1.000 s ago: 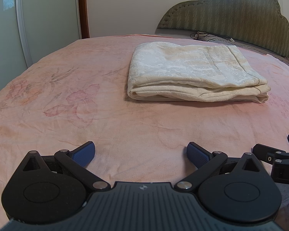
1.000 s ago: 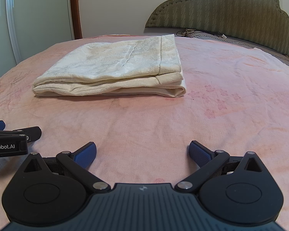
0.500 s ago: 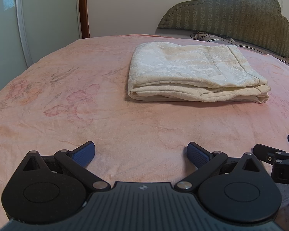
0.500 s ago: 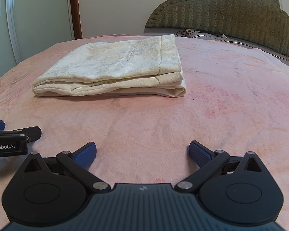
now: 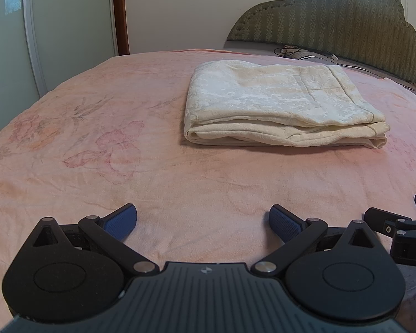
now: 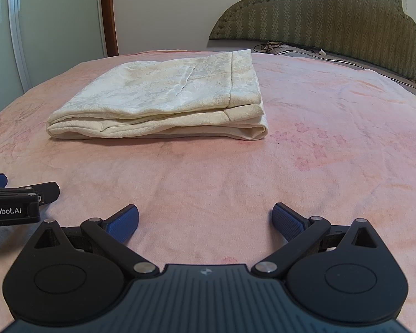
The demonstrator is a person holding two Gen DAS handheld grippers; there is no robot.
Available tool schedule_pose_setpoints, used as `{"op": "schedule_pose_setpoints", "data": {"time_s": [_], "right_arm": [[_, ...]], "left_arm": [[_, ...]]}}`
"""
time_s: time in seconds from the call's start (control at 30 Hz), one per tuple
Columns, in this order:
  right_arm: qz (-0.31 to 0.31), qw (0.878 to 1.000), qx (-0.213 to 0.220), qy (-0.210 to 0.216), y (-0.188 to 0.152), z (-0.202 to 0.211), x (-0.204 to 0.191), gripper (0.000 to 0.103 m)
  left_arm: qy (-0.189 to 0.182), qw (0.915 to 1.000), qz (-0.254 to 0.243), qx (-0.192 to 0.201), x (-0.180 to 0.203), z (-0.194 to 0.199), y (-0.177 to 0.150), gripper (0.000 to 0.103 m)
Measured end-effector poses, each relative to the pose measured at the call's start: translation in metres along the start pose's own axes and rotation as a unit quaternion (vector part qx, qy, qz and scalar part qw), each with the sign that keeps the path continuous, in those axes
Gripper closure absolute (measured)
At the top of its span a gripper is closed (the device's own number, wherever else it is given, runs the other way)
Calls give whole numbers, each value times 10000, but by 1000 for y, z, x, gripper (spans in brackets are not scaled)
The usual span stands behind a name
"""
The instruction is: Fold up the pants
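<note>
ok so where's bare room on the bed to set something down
Bare bedspread lies left of the folded pants, right of them, and between them and the open left tongs and right tongs. Cables crowd the headboard.

The pants (image 5: 283,111) are made of cream cloth, matt, with a woven damask-like pattern that is faintly raised. The bedspread (image 5: 124,144) is seen as a soft, fuzzy pink fabric, printed with faded flowers and lightly creased. The left gripper (image 5: 203,223) and the right gripper (image 6: 205,222) are formed of matt black plastic, ribbed on the central body, with small bright metal pins at the joints; their fingertips (image 6: 124,222) are covered in blue, finely textured rubbery pads. The headboard (image 6: 332,14) is upholstered in olive quilted cloth.
</note>
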State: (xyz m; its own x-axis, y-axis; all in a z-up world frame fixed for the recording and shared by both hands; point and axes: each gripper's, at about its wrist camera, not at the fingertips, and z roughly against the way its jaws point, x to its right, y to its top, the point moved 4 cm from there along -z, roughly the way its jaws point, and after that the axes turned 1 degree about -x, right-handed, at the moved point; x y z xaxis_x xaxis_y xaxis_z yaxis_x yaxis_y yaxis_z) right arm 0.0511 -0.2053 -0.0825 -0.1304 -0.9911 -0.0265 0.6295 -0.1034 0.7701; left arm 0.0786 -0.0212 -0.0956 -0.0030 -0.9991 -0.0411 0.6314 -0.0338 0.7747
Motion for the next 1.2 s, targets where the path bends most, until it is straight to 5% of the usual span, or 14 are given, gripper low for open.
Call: {"op": "schedule_pose_setpoints", "data": {"time_s": [1.2], "right_arm": [[-6,10000,-2,7,0,0,0,0]], "left_arm": [[36,10000,13,-9,1,2,-1,0]]}}
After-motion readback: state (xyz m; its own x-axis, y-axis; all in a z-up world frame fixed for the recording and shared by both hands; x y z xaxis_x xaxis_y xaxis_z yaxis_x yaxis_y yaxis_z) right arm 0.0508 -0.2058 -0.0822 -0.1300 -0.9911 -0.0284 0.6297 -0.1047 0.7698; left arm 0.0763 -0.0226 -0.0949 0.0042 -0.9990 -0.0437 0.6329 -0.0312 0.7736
